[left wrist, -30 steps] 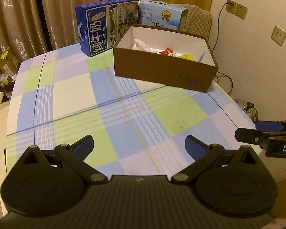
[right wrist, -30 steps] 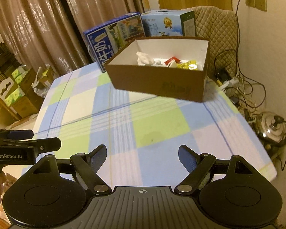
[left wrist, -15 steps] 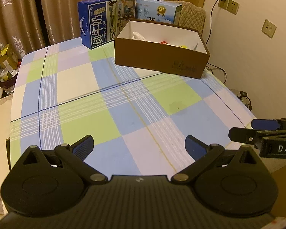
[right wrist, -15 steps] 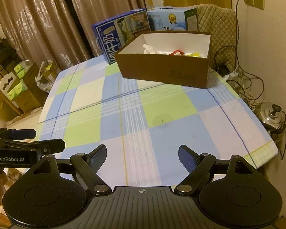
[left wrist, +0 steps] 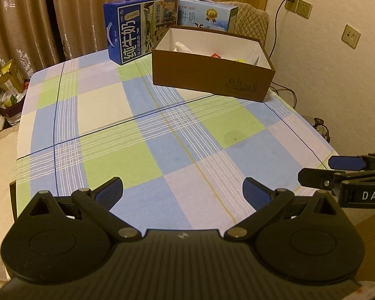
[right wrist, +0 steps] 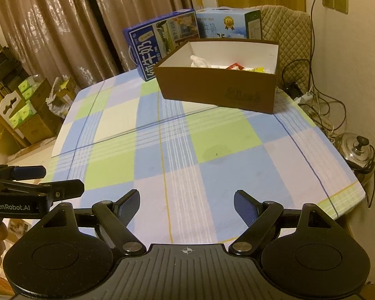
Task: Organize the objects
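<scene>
Left wrist view: left gripper (left wrist: pixel 182 191) jaws apart, empty, over the table's (left wrist: pixel 100 105) near edge. Right gripper (right wrist: pixel 186 206) likewise apart, empty. Brown box (left wrist: pixel 210 76) sits at the far right corner.

Left gripper body: a black ribbed plastic left gripper (left wrist: pixel 182 192) is seen, with two round black discs at 7 and 5 o'clock of its own view.
Left gripper fingers: blue ridged pads (left wrist: pixel 111 192) are carried on black link arms pinned by silver screws.
Right gripper body: the black ribbed plastic right gripper (right wrist: pixel 186 206) is built alike; a small crosshair mark is printed at 6 o'clock.
Markings: white "GenRobot.AI" lettering is shown at 9 o'clock of the right view, "DAS" at 3 o'clock of the left view.
</scene>
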A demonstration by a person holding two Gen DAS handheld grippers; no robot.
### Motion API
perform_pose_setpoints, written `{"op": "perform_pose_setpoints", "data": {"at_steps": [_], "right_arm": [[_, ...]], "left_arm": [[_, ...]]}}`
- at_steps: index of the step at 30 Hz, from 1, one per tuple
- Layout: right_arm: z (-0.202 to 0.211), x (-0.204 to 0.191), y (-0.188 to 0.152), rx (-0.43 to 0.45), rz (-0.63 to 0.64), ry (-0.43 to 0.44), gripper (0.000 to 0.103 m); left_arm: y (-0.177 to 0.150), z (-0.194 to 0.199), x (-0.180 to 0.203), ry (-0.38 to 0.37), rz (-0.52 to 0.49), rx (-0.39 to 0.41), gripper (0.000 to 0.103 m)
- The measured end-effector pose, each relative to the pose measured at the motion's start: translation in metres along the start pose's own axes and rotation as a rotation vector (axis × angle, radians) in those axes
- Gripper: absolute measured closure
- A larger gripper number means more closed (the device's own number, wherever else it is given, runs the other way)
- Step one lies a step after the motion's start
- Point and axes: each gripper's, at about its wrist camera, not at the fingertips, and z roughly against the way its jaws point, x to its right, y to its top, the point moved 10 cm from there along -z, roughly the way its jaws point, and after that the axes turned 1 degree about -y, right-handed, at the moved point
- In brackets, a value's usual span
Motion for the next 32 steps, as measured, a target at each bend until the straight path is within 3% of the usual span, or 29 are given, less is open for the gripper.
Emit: {"op": "perform_pose_setpoints", "data": {"at_steps": [32], "right_arm": [[-0.012, 0.010, 0.011, -0.010, -0.008, -0.006, 0.023]], "left_arm": [[0.010, -0.015, 0.003, -0.001, -0.013, -0.010, 0.002]]}}
